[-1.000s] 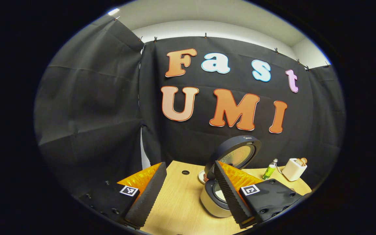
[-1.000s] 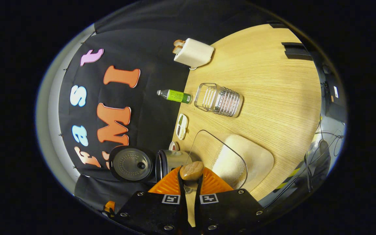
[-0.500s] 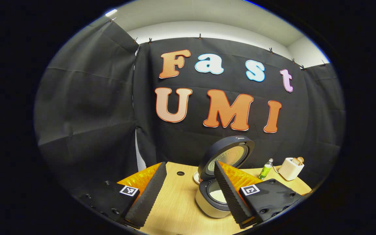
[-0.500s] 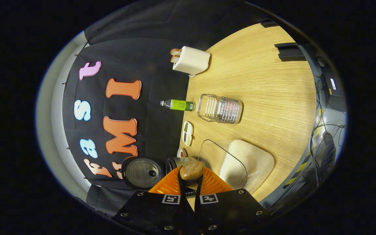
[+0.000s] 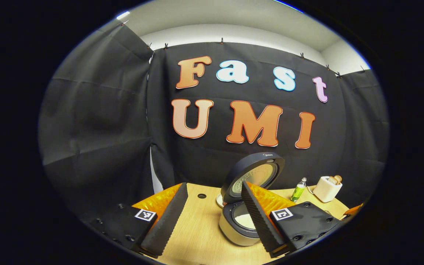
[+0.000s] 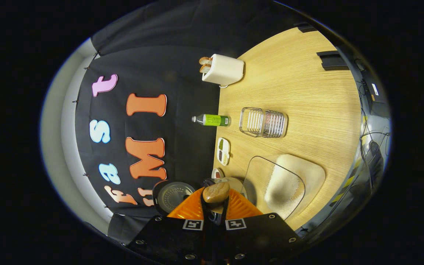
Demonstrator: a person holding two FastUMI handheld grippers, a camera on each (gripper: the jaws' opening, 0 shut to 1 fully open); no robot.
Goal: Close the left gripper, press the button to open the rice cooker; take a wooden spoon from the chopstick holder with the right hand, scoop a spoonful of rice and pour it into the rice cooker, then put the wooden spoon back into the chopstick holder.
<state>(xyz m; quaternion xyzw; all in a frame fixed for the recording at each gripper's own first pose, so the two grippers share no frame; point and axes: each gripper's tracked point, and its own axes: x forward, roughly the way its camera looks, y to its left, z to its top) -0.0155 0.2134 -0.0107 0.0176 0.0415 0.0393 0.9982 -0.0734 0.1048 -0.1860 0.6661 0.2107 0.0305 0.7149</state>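
The rice cooker [image 5: 234, 226] stands open on the wooden table [image 5: 197, 235], its round lid [image 5: 252, 175] tipped up, with white showing in the pot. My left gripper [image 5: 214, 186] is open and empty, just in front of the cooker. My right gripper [image 6: 215, 201] is shut on the wooden spoon [image 6: 216, 193]; the spoon's brown head sticks out past the fingertips, directly in front of the rice cooker [image 6: 230, 182] and its lid [image 6: 173, 191]. This view is rolled on its side. The wire chopstick holder [image 6: 263, 122] stands farther off. I cannot tell whether the spoon carries rice.
A clear container of rice [image 6: 283, 184] sits beside the cooker. A green bottle [image 6: 212, 120], a white toaster with bread [image 6: 223, 70], a small divided dish [image 6: 223, 151] and a tiny bowl [image 6: 217, 173] line the table's back edge. The table has a cable hole [image 5: 201, 196].
My right gripper, still holding the spoon, has moved so the cooker slid from left of the spoon to right behind it. The left gripper's view drifted slightly; its fingers stayed open.
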